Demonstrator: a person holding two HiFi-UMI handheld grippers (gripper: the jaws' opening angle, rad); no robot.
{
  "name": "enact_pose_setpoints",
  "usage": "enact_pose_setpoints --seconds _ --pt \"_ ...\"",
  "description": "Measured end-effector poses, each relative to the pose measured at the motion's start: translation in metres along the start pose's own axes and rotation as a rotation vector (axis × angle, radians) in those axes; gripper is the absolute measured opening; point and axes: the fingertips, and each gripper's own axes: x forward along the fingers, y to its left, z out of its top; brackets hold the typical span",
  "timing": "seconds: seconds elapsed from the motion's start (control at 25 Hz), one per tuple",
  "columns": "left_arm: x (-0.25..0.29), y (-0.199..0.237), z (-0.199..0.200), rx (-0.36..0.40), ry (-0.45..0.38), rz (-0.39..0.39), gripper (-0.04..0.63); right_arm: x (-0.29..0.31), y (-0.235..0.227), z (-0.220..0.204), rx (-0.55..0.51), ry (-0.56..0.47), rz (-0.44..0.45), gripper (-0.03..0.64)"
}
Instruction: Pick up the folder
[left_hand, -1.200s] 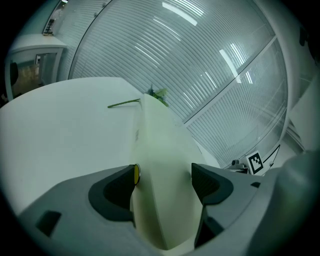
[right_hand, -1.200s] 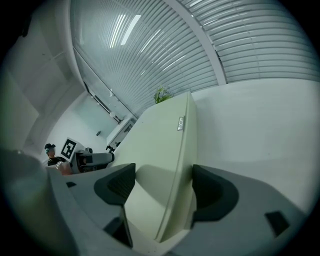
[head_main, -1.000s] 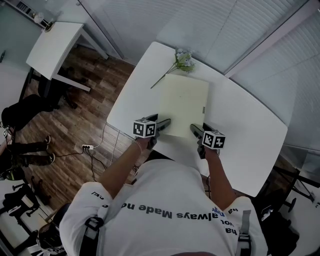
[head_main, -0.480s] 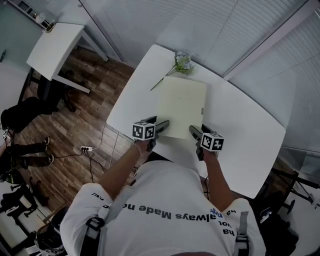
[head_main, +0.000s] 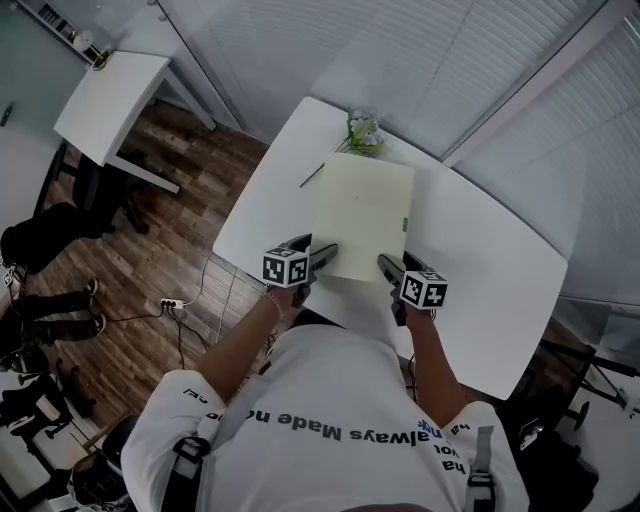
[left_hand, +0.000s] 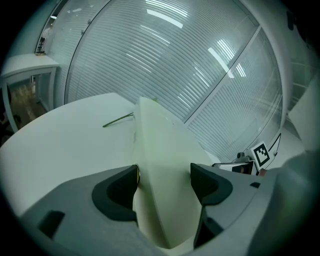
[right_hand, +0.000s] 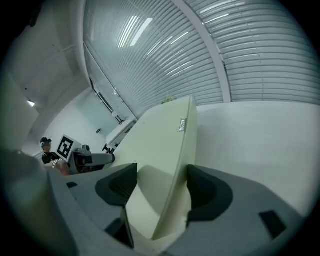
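Note:
A pale yellow-green folder (head_main: 362, 212) lies on the white table (head_main: 480, 270), with a small label on its right edge. My left gripper (head_main: 328, 250) is at its near left corner and my right gripper (head_main: 384, 262) at its near right corner. In the left gripper view the folder (left_hand: 162, 165) runs between the jaws: its edge rests against the left pad (left_hand: 131, 182), and a gap shows at the other pad. In the right gripper view the folder (right_hand: 160, 150) edge lies against the right pad (right_hand: 196, 192), and the left pad stands off its face. Both grippers are open around the folder.
A sprig of pale flowers (head_main: 362, 132) lies at the table's far edge, just beyond the folder. Window blinds run behind the table. A second white table (head_main: 105, 100) stands at far left over wooden floor. The person's torso fills the bottom of the head view.
Both grippers stay at the folder's near corners. Only the head view has shifted a little; the folder shows no clear move.

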Motion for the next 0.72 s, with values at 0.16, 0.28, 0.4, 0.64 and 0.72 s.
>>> enact_pose_setpoints --seconds 0.16,0.28,0.4,0.64,0.72 --pt "-0.006 -0.008 0.008 0.015 -0.024 0.001 0.325 -0.008 0.005 0.008 -0.015 -0.026 0.000 0.308" --pt "-0.011 -0.013 0.014 0.022 -0.042 0.000 0.325 -0.014 0.009 0.015 -0.029 -0.043 -0.004 0.308" --pt "-0.016 -0.019 0.020 0.034 -0.057 -0.002 0.325 -0.021 0.014 0.020 -0.043 -0.058 -0.005 0.308" --pt "-0.025 -0.029 0.036 0.053 -0.091 -0.005 0.325 -0.031 0.023 0.037 -0.062 -0.095 -0.004 0.308" --pt "-0.029 -0.032 0.042 0.059 -0.104 -0.006 0.325 -0.034 0.026 0.043 -0.070 -0.108 -0.005 0.308"
